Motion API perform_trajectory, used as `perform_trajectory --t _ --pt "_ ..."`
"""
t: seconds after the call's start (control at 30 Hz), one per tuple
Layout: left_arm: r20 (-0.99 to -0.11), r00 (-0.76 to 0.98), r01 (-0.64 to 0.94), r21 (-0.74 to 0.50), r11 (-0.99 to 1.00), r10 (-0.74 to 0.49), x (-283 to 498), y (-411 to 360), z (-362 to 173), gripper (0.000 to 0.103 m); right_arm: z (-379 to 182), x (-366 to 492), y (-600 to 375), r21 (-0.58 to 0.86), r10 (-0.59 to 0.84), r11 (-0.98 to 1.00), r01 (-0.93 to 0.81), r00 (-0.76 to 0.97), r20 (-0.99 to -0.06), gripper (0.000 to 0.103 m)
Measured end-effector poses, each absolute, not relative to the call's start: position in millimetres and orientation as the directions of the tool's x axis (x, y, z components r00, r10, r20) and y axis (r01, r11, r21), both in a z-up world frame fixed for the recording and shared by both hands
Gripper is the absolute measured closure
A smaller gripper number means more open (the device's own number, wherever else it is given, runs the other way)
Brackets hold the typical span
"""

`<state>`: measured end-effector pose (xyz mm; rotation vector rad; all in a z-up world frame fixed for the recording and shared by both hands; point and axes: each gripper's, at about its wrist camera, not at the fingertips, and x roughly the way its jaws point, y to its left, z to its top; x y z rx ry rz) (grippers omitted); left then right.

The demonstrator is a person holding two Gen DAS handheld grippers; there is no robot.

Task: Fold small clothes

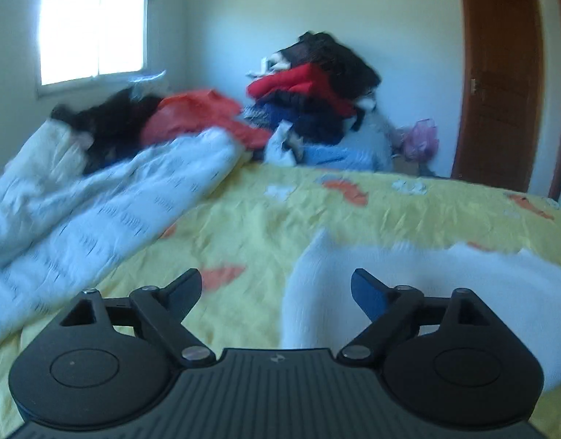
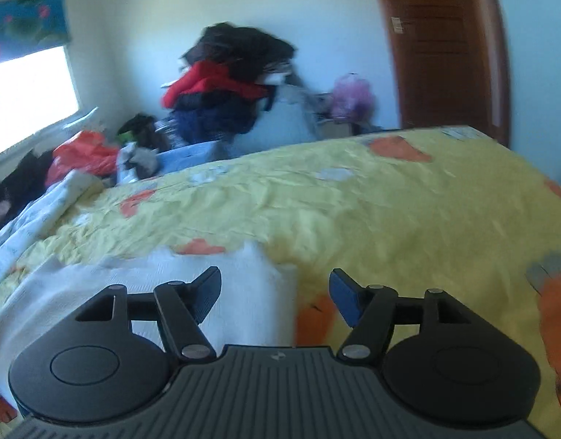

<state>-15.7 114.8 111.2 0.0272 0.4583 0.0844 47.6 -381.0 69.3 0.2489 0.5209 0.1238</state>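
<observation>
A small white garment [image 1: 426, 292] lies flat on the yellow bedspread [image 1: 280, 226]. In the left wrist view it spreads from between my fingers out to the right. My left gripper [image 1: 277, 285] is open over its left edge, holding nothing. In the right wrist view the same white garment [image 2: 163, 292] lies to the left and under my left finger. My right gripper [image 2: 275, 289] is open above its right edge, holding nothing. Both views are blurred.
A white quilt [image 1: 79, 212] is bunched on the bed's left side. A tall pile of dark and red clothes [image 1: 317, 87] stands at the far wall, with an orange cloth [image 1: 196, 113] beside it. A brown door [image 1: 500, 84] is at the right. A window [image 1: 92, 33] is at the left.
</observation>
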Motion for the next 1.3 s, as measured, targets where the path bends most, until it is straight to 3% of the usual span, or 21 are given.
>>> perform_trajectory --t 0.1,0.2,0.37,0.43,0.77,0.9,1.0,1.1,1.2,1.3 --pt "-0.455 0.89 0.002 0.095 0.996 0.042 27.0 80.7 105.5 0.014 70.3 82.5 -353.1 0.283 0.275 0.948 -0.148 0.827 -0.49 0.033" --pt "-0.548 0.836 0.056 0.145 0.988 0.033 87.0 42.9 84.3 0.014 62.2 126.5 -321.3 0.281 0.323 0.94 -0.194 0.776 -0.542 0.034" --pt "-0.727 0.674 0.011 0.187 0.982 0.131 167.2 35.5 24.9 0.012 21.5 172.5 -296.8 0.061 0.143 0.988 -0.14 0.706 -0.694 0.033" --pt "-0.694 0.713 0.001 0.142 0.99 0.098 165.4 46.8 13.2 0.004 12.7 173.3 -312.5 0.104 0.189 0.982 -0.16 0.725 -0.662 0.031" --pt "-0.673 0.734 -0.006 0.134 0.991 0.095 164.8 47.1 8.8 0.001 9.9 184.9 -327.7 0.087 0.153 0.988 -0.128 0.739 -0.656 0.028" --pt "-0.671 0.735 -0.007 0.134 0.991 0.096 163.9 47.2 9.1 0.001 35.8 166.8 -308.7 -0.029 0.001 0.999 -0.022 0.816 -0.578 0.024" --pt "-0.672 0.735 -0.006 0.133 0.991 0.094 163.7 47.2 9.0 0.001 58.7 150.1 -277.4 -0.064 0.092 0.987 -0.147 0.845 -0.527 0.018" --pt "-0.671 0.736 -0.007 0.134 0.991 0.096 163.4 47.1 9.0 0.001 56.5 154.7 -250.0 -0.12 0.142 0.961 -0.247 0.821 -0.553 0.012" --pt "-0.67 0.737 -0.006 0.132 0.991 0.093 163.4 47.5 8.9 0.001 30.5 175.1 -246.6 -0.144 0.087 0.964 -0.225 0.774 -0.627 0.012" --pt "-0.667 0.739 -0.007 0.128 0.992 0.091 163.5 48.2 8.3 0.0 11.5 191.2 -271.2 0.025 0.129 0.988 -0.151 0.729 -0.673 0.006"
